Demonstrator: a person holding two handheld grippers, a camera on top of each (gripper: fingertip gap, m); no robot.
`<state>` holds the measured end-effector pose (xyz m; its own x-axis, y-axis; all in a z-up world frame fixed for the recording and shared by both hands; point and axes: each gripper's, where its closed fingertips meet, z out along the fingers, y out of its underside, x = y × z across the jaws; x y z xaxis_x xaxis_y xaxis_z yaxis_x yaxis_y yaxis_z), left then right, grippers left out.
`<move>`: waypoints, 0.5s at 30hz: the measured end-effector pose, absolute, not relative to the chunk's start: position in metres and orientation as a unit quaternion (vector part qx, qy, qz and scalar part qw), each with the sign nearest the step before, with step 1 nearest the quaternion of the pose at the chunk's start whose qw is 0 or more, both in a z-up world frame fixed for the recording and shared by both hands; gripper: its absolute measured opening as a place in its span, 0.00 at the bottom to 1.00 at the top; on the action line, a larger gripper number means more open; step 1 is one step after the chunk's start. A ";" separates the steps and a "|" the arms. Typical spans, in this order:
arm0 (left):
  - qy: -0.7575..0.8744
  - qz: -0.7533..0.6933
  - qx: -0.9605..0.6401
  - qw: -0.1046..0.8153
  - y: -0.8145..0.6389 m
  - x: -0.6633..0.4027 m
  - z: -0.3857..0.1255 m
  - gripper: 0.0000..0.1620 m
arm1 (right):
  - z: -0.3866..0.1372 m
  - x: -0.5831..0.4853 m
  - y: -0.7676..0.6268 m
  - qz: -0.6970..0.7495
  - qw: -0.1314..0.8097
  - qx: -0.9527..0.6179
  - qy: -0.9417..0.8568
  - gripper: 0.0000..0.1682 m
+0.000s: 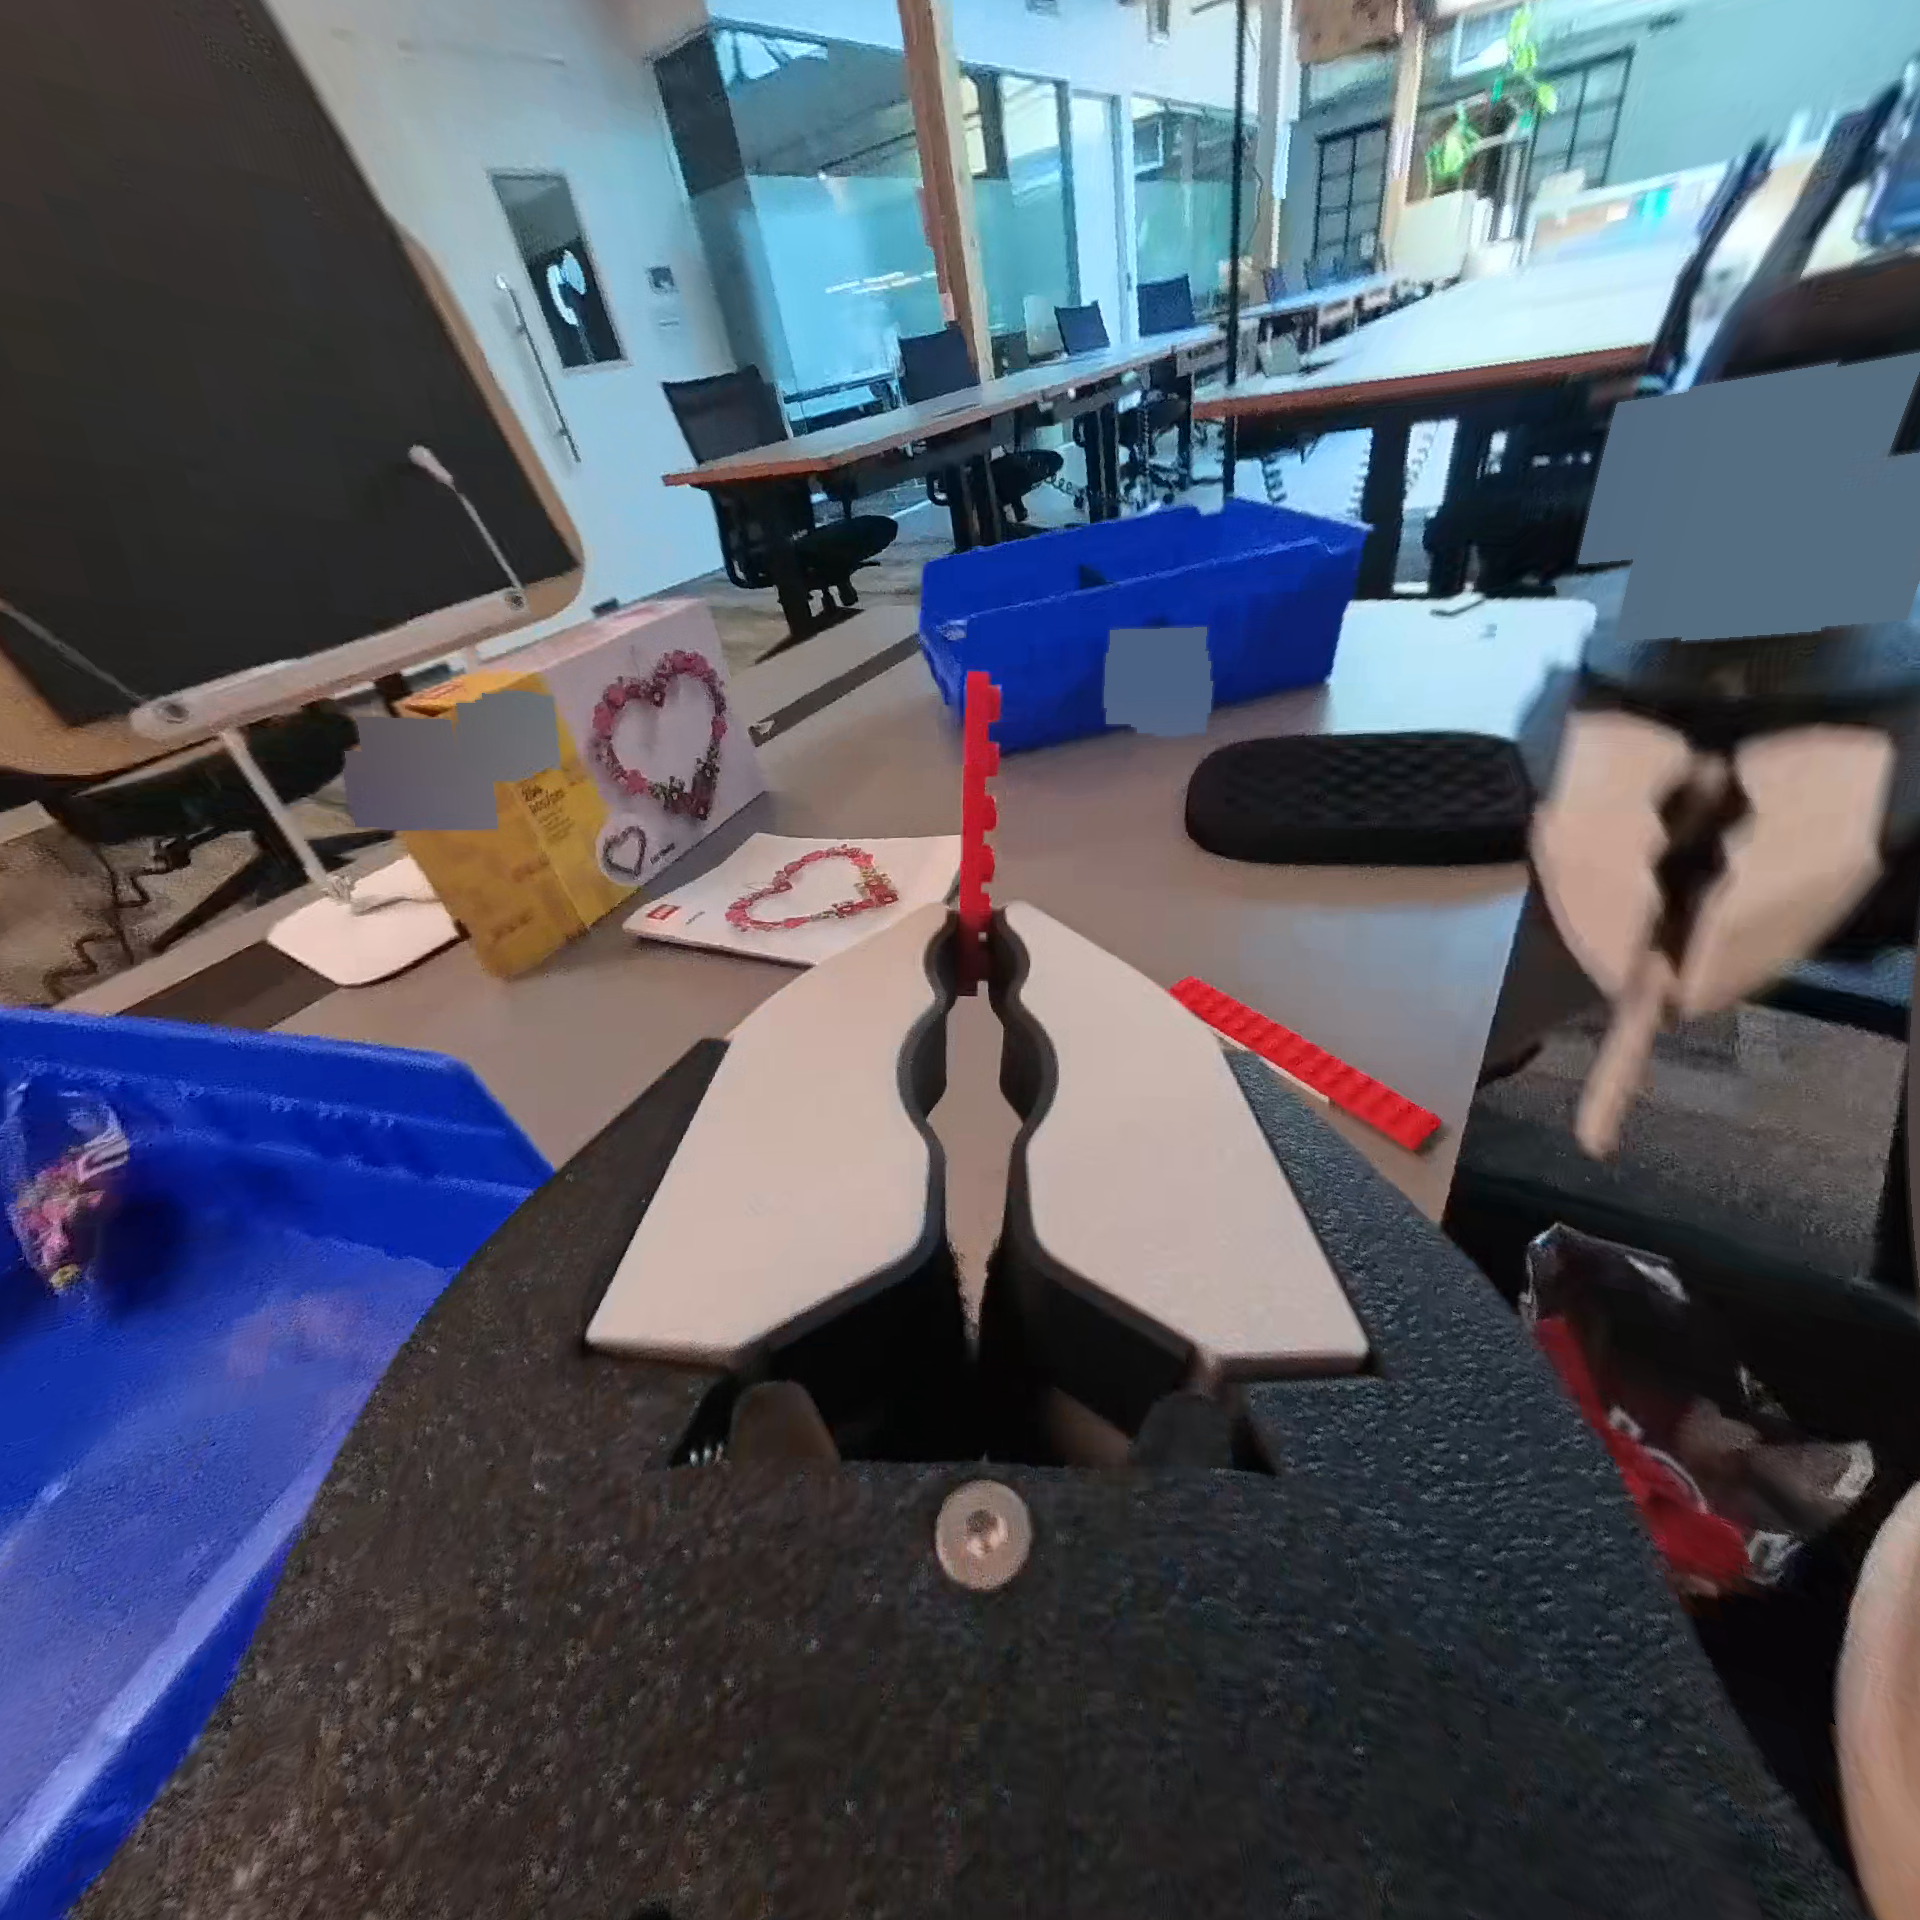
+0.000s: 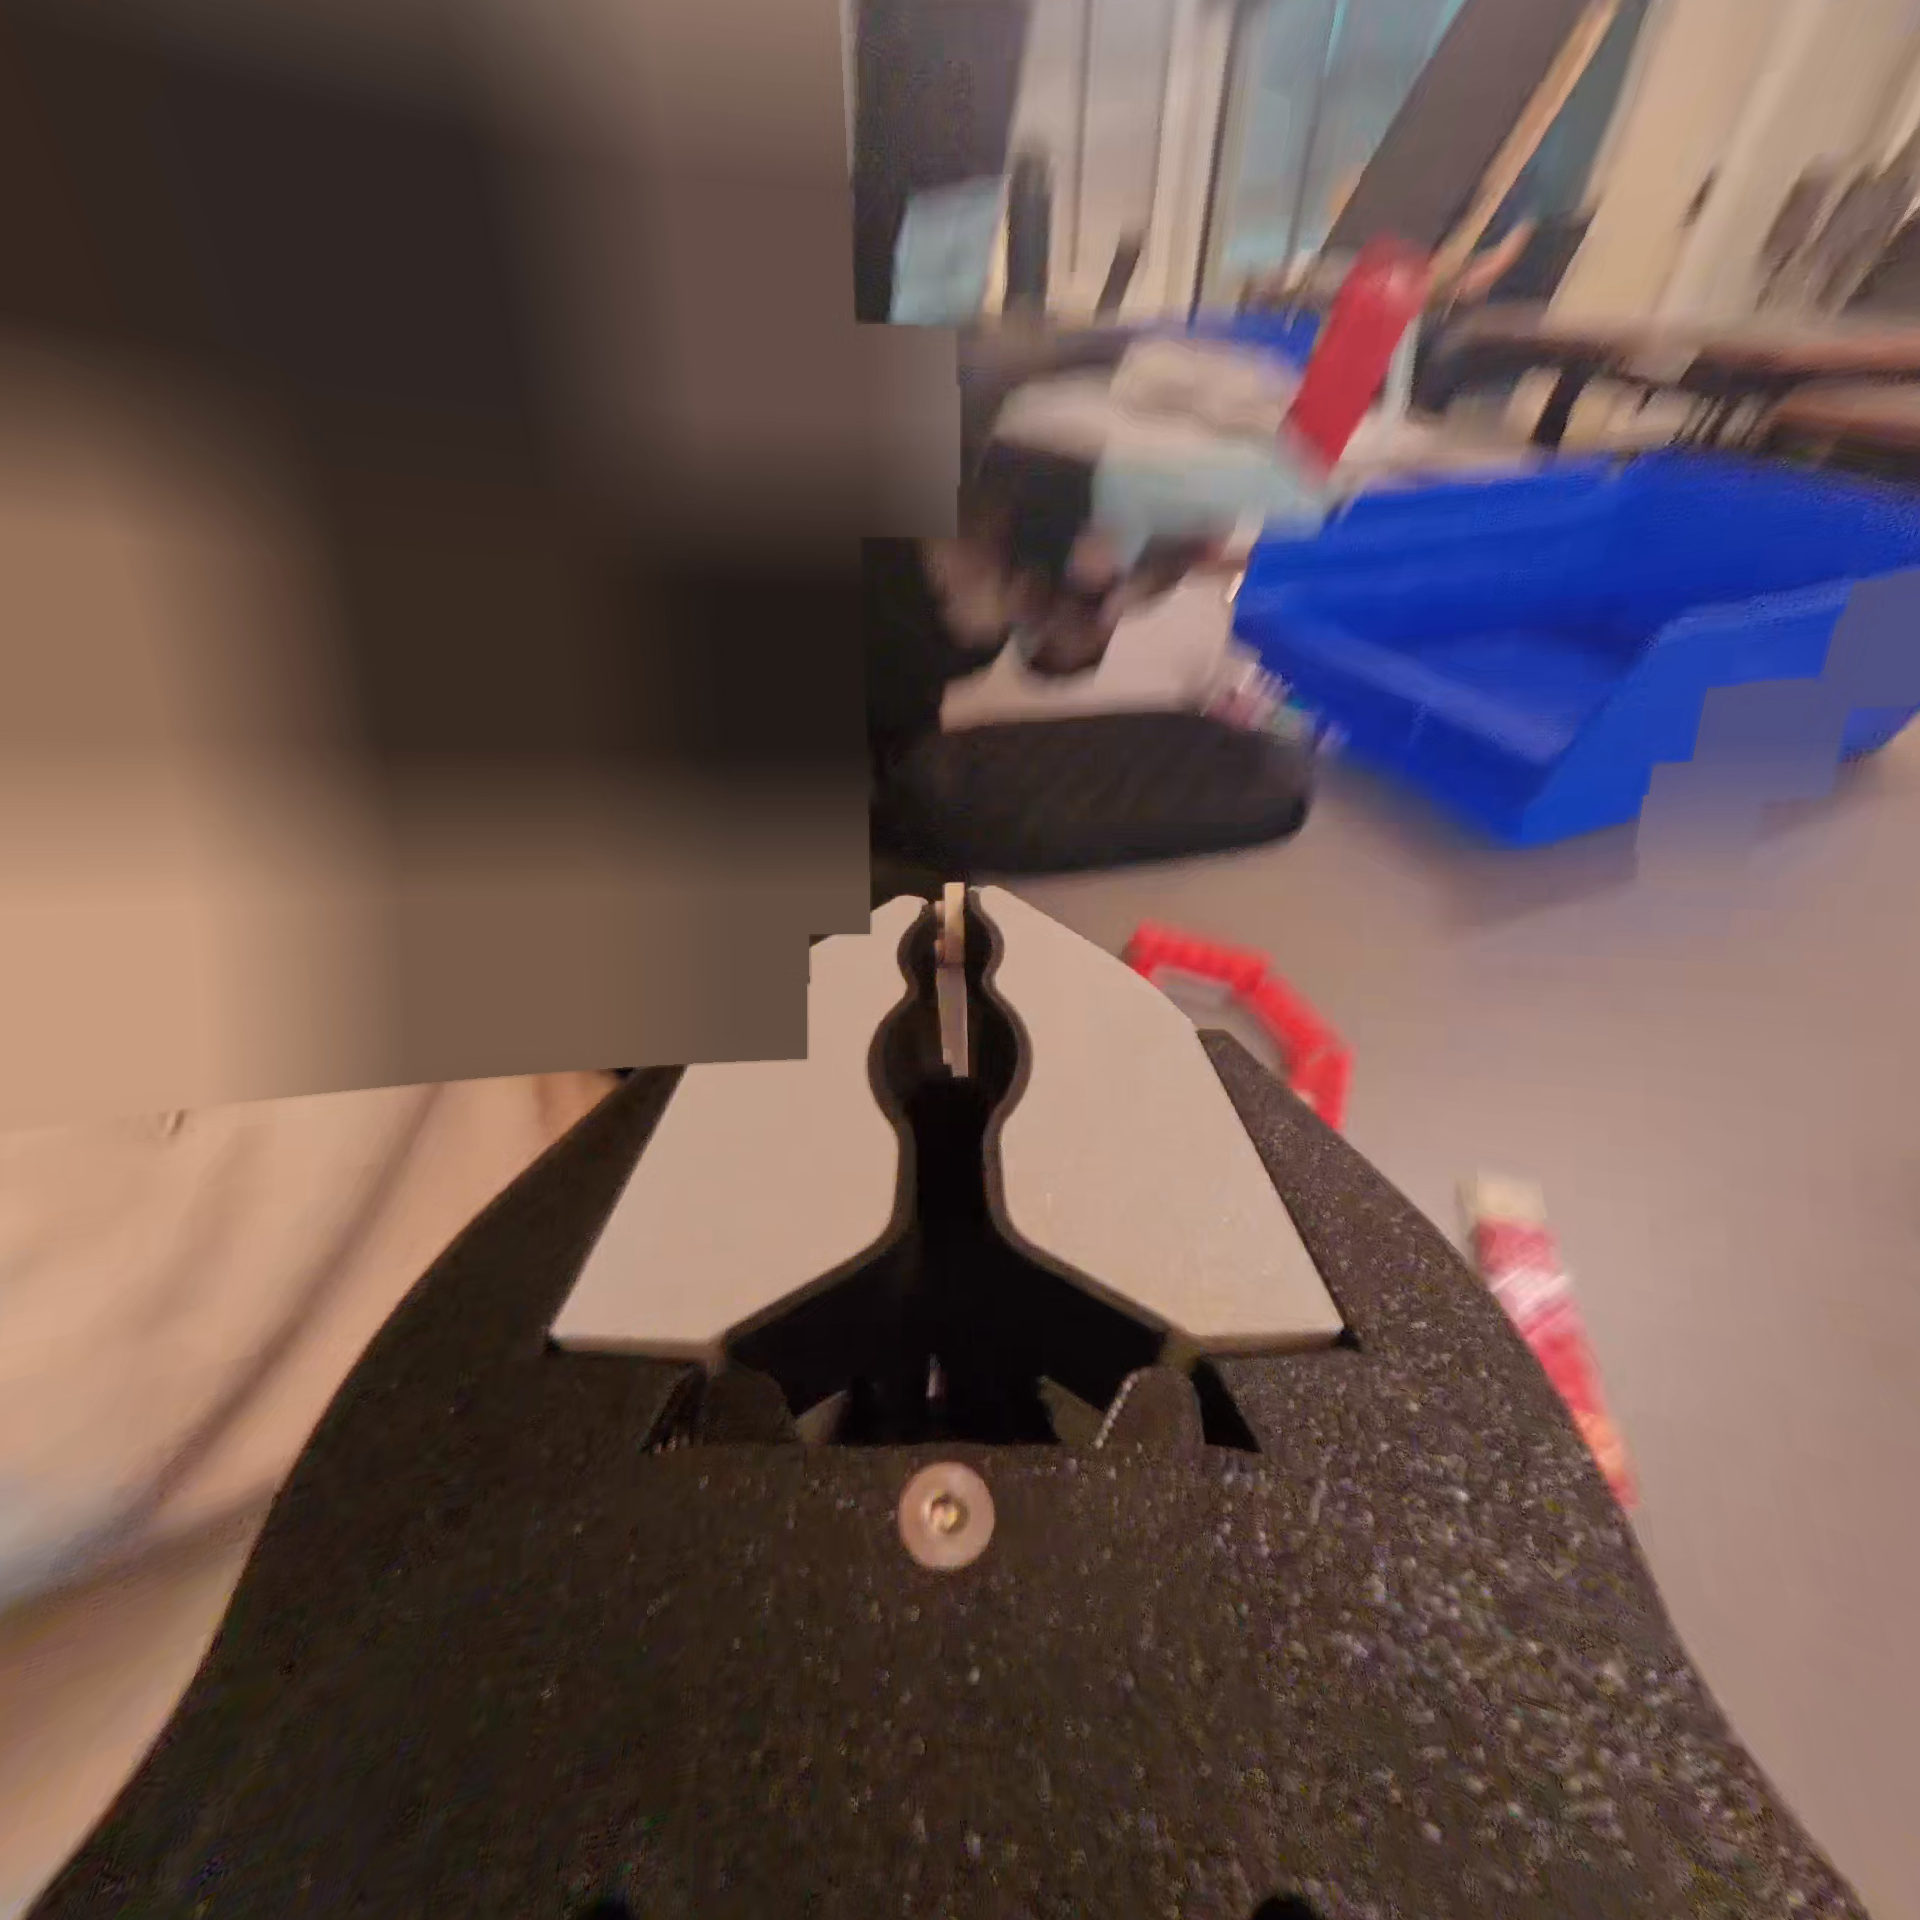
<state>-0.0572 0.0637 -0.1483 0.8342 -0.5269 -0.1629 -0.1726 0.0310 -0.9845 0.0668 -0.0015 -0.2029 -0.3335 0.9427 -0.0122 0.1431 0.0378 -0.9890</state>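
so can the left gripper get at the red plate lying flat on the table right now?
Probably not as is: the left gripper is shut on an upright red strip. The flat red plate lies close to its right on the grey table, with nothing between.

Left gripper (image 1: 975,920) clamped, right gripper (image 2: 953,902) clamped

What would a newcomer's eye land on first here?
The long red studded plate standing upright, pinched in the left claw at frame centre. Next, the right claw shut on a thin pale piece, and the blue bin behind on the grey table.
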 end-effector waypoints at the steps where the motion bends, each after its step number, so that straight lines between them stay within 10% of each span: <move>1: 0.247 -0.129 -0.679 0.679 0.063 -0.062 -0.144 0.03 | -0.225 0.072 -0.015 0.520 0.344 -0.453 -0.637 0.03; 8: 0.281 -0.093 -0.674 0.677 0.059 -0.050 -0.145 0.03 | -0.327 0.092 -0.025 0.393 0.292 -0.533 -0.690 0.10; 15: 0.394 -0.161 -0.657 0.622 0.040 -0.002 -0.171 0.03 | -0.279 0.084 -0.011 0.401 0.350 -0.507 -0.678 0.20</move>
